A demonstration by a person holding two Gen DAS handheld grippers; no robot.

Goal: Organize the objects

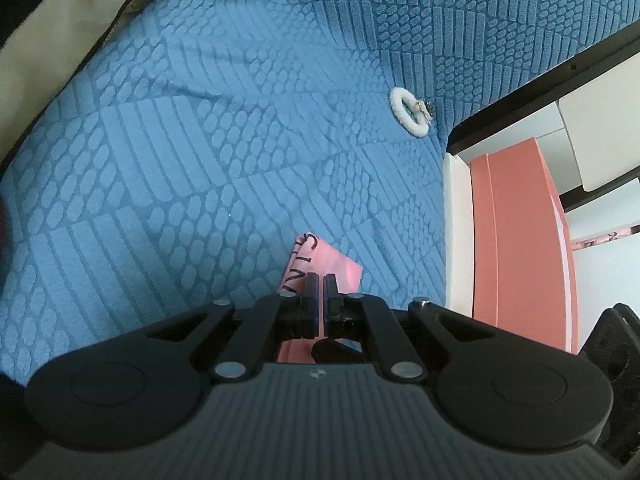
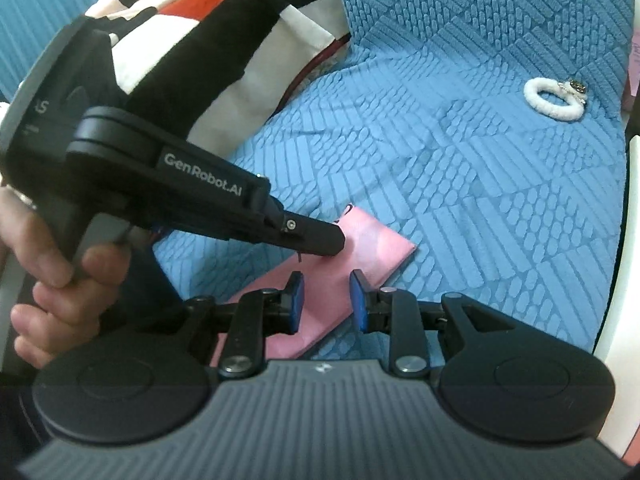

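While pinched at its near edge, pink pouch [image 2: 360, 252] flat on blue bedspread [image 2: 460, 184], toward the near side of the bed. Left tongs [image 1: 320, 280] drawn narrow, seemingly onto pouch; from the left wrist view, fabric runs between the pads, though whether truly clamped or merely pressed down cannot be told for sure. In the right wrist view, left tongs [image 2: 334, 242] come in from the left with tip on pouch's top face. Right tongs [image 2: 327, 298] spread wide, hovering over pouch's lower half, holding nothing.

White hair tie [image 2: 554, 100] with a small charm lying well apart, near far right edge of bed. Striped blanket [image 2: 208, 48] heaped at far left. Orange box [image 1: 524, 240] beside the bed, seen only from the left wrist view.

Likely risks from here: thin, limp pouch sliding out of a shallow pinch if lifted fast; soft bedspread bunching up and getting caught along with pouch; two sets of tongs bumping, being so near each other over the same item; pouch folding or drooping if held from one corner only.
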